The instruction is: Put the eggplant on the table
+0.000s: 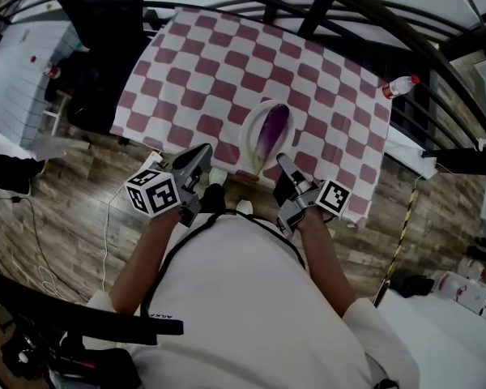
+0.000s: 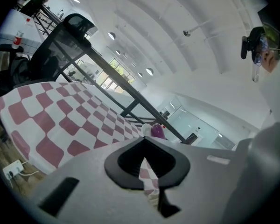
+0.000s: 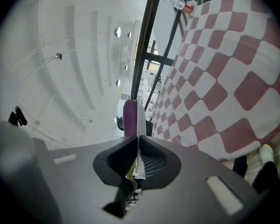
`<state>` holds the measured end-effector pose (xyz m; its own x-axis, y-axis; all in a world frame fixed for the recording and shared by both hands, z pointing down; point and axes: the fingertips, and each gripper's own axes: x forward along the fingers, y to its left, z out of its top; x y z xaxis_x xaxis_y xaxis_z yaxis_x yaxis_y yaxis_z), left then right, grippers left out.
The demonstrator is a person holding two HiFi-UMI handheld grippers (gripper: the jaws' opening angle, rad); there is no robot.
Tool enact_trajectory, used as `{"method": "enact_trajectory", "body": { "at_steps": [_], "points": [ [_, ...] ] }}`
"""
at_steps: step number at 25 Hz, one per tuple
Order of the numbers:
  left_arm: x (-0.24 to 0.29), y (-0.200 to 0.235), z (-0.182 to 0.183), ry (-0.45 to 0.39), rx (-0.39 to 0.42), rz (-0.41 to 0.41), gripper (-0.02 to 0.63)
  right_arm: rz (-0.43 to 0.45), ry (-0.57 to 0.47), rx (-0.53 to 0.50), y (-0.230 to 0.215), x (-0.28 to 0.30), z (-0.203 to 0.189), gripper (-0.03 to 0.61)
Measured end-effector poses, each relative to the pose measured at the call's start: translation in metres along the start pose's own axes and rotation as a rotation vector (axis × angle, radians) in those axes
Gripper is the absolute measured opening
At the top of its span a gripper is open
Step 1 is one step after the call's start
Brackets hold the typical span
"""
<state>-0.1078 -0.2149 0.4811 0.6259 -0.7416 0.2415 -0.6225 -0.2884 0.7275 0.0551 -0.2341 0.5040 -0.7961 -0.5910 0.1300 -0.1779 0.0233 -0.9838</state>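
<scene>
Over on the far left, a black chair (image 1: 97,14) stands beside the bench (image 1: 211,71), which is covered by a pink and white checked cloth. Wooden floor (image 1: 73,185) shows below the bench's near edge.

Next comes the left tool (image 1: 202,152), held in the person's left hand, with its marker cube (image 1: 152,191) facing up. It points towards the near edge of the bench. In the left gripper view its jaws are closed tip to tip with nothing gripped; only the checked cloth shows through the slit behind them.

Just to its right, a white plate (image 1: 249,136) sits over the near edge of the bench. The eggplant (image 1: 272,128) lies on it, purple, with its stem end towards the person. I cannot tell whether the plate rests on the cloth or hangs just above it.

Beside it, the right tool (image 1: 282,162) reaches the plate's near right rim. In the right gripper view its jaws are clamped on that thin white rim seen edge-on, and the eggplant rises just beyond them.

Far right, a clear bottle (image 1: 400,86) with a red cap lies past the bench's corner.
</scene>
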Motion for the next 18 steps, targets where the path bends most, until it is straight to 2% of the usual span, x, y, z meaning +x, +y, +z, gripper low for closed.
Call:
{"method": "enact_trajectory", "body": {
  "at_steps": [4,9,13,18],
  "points": [
    [0.016,0.020,0.018,0.029,-0.002,-0.007,0.006,-0.005,-0.021,0.002,-0.008,0.025,0.015,0.025],
    [0.036,0.050,0.036,0.063,0.010,-0.016,0.006,-0.024,-0.057,-0.024,-0.041,0.054,0.038,0.025],
    [0.055,0.070,0.048,0.097,0.014,-0.046,0.006,0.022,-0.055,-0.042,-0.068,0.086,0.061,0.023],
    [0.076,0.089,0.052,0.146,0.064,-0.078,0.006,0.066,-0.040,-0.055,-0.094,0.118,0.081,0.025]
  ]
}}
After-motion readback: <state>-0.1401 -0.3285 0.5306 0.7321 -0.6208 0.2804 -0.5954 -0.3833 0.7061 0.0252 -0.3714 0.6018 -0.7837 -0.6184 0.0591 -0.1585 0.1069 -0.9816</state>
